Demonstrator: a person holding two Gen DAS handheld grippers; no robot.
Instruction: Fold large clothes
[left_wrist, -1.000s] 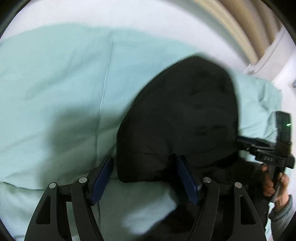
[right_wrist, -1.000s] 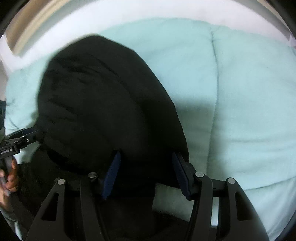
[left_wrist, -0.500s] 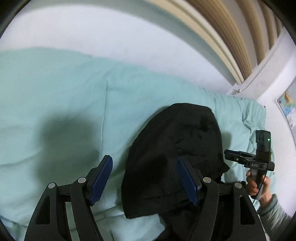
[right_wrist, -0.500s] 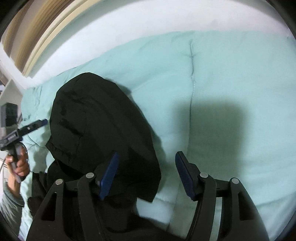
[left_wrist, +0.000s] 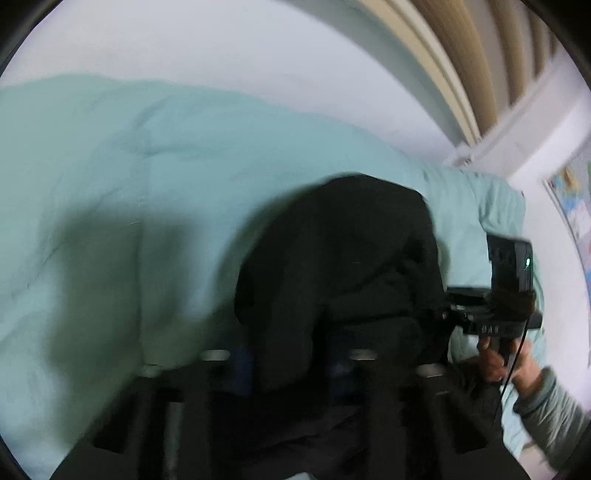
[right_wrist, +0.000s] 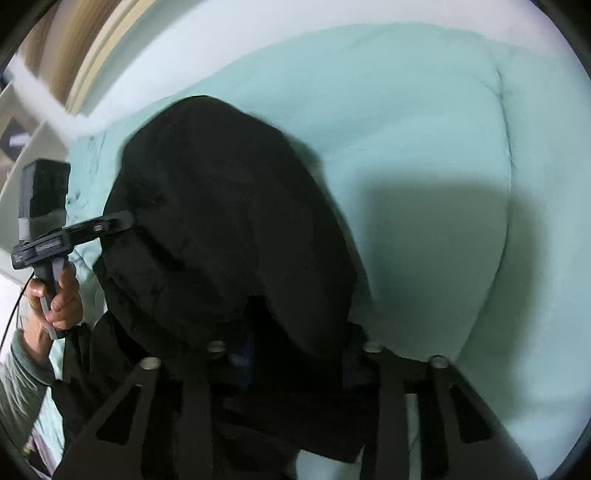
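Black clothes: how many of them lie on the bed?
1. A single black garment lies bunched on the green blanket, its near edge between both grippers. More pieces may hide underneath it.

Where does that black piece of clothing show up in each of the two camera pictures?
Left wrist view: black garment sits centre, slightly right, running down to the bottom edge.
Right wrist view: black garment fills centre-left.
Shared landmark: the mint-green quilt beneath it.

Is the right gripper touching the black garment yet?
Touching. In the right wrist view the right gripper has just closed, black garment bunched between its fingers.
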